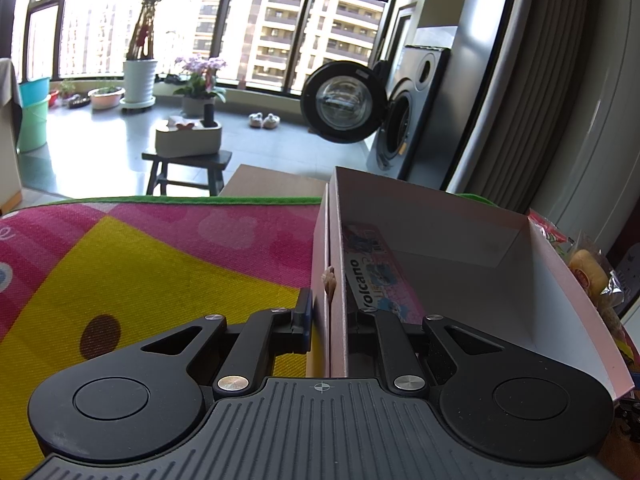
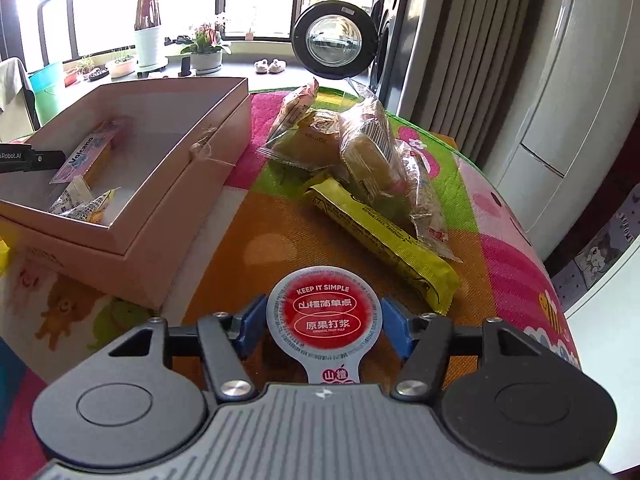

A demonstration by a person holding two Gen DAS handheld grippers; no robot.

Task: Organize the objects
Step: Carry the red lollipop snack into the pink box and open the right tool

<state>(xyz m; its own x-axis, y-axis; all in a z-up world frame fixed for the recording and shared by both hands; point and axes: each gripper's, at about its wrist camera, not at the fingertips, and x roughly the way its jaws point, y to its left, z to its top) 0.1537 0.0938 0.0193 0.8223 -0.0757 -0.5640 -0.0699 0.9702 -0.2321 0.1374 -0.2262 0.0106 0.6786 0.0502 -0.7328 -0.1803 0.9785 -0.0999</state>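
Gripping a red-lidded fruit cup [image 2: 325, 314] between its blue pads, the right gripper [image 2: 324, 322] is closed above the mat [image 2: 248, 224]. At 10 o'clock, the left gripper [image 1: 329, 320] clamps the box [image 2: 176, 184] wall; loose snack packets [image 2: 360, 152] lie at 12.

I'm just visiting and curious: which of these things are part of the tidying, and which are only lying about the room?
Part of the job:
- white box, its wall gripped by the left gripper
- red-lidded cup, held by the right gripper
- snack pile
- Volcano pack inside the box

Just there:
- washing machine
- potted flowers
- stool
- slippers
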